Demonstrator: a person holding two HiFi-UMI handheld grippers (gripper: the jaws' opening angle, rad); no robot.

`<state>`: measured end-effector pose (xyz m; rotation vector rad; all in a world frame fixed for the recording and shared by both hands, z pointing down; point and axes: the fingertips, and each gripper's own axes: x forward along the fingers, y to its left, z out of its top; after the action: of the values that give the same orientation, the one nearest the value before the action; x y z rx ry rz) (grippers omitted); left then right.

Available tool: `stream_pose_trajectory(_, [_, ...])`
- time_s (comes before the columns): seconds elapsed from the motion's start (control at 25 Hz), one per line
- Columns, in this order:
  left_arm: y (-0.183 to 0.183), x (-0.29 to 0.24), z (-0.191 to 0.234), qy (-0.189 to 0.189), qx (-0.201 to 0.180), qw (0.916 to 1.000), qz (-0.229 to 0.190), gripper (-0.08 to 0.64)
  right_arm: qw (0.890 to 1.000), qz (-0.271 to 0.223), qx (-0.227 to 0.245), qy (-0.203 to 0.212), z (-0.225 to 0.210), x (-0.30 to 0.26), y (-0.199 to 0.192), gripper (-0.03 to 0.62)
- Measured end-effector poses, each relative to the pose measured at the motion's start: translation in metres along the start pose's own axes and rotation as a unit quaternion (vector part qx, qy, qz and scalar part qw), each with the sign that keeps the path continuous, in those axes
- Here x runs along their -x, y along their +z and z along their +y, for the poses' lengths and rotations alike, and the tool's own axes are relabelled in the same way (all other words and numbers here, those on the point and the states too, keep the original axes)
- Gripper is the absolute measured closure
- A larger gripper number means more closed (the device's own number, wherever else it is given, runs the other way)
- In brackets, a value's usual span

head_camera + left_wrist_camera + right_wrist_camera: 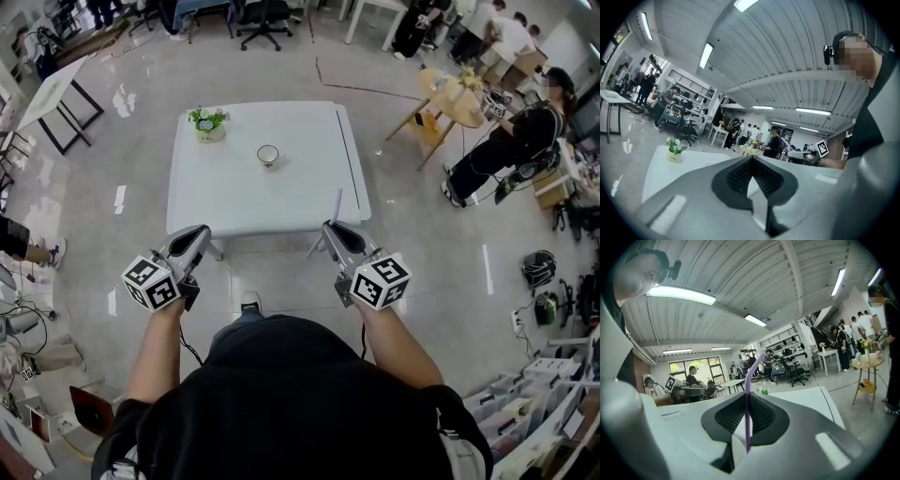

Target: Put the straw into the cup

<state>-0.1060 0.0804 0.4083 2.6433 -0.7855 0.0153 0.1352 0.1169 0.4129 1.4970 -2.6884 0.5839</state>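
The person's dark sleeves and bare forearms fill the bottom of the head view, each hand carrying a gripper just short of the near edge of the white surface [234, 202]. The right gripper [330, 228] has its jaws pressed together on a purple straw [747, 404], which stands upright between the pads with its bent top leaning away. The left gripper [200, 231] has its jaws closed with nothing between them.

The cup [268, 155] stands open-mouthed near the middle of the surface, well apart from both grippers, with a small potted plant [208, 124] beside the far left corner.

The step in hand looks like carrying the straw to the cup. To do it well, the right gripper should reach out over the surface, keep the pinch firm so the thin straw does not slip or swing, and bring the straw's lower end above the cup's mouth before lowering. The cup is small and likely light, so the straw should go in centred rather than nudging the rim; the left gripper could steady it.
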Motion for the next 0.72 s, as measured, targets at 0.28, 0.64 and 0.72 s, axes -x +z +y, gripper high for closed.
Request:
stream_pose_trajectory(0.28, [0.005,-0.013,0.024,-0.009,0.007,0.9998,0.014,0.558,1.0,0.001,-0.008,-0.01,-0.008,-0.024,0.005,0.546])
stream_pose_trajectory(0.64, [0.011,-0.025,0.065,-0.021,0.014,0.9995,0.021,0.558,1.0,0.004,-0.011,-0.022,-0.016,-0.063,0.009,0.546])
stream_pose_trajectory(0.72, [0.013,-0.027,0.074,-0.024,0.015,0.9993,0.023,0.558,1.0,0.004,-0.013,-0.025,-0.017,-0.072,0.011,0.546])
